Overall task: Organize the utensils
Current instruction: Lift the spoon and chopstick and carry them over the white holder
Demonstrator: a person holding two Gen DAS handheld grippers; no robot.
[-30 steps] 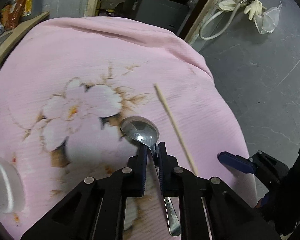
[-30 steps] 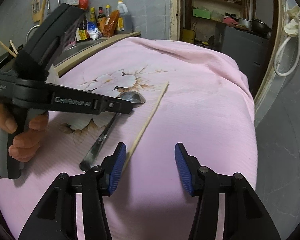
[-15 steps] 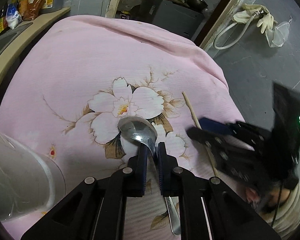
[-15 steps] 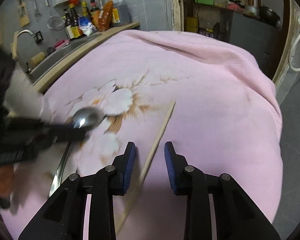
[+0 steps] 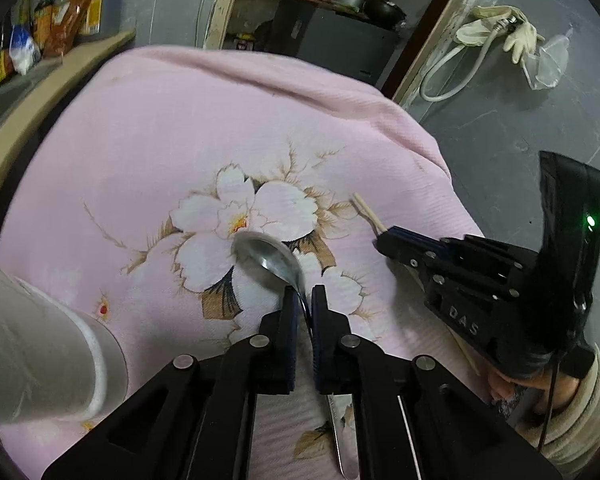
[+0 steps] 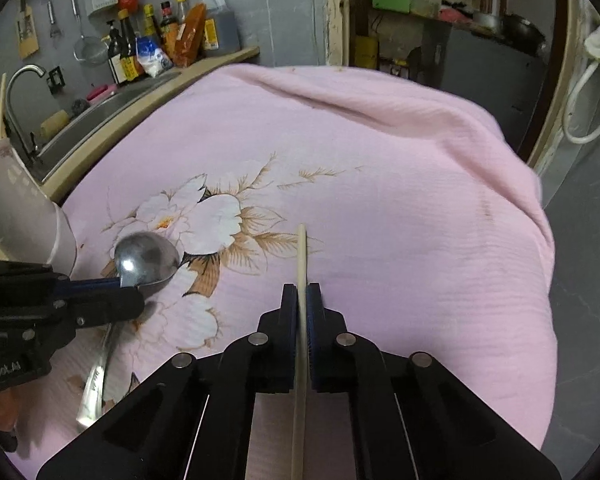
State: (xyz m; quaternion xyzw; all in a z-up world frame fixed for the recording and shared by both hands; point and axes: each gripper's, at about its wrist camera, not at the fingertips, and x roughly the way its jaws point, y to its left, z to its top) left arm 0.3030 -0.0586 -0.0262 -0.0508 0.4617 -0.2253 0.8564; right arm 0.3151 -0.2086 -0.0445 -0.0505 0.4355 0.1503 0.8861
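My left gripper (image 5: 304, 300) is clamped on the neck of a shiny steel tablespoon (image 5: 269, 258), its bowl jutting just ahead of the blue-padded fingertips and its flat handle trailing back beneath the jaws toward me. The spoon hangs over a pink cotton cloth printed with white blossoms (image 5: 204, 120). Off to that gripper's left, close by, stands a white plastic utensil holder (image 5: 40, 360), blurred at the frame's edge.

My right gripper (image 6: 301, 296) is pinched tight on a pale wooden chopstick (image 6: 301, 252), which runs straight between the pads, its tip poking out forward over the cloth and its long end passing back under the jaws. Seen from the left wrist, that gripper sits to the right and slightly ahead, the chopstick's tip emerging beyond its fingers. From the right wrist, the spoon's bowl gleams to the left, near the holder. Farther ahead on that side, a counter with a steel sink (image 6: 96, 116) carries a row of sauce bottles (image 6: 160, 40).
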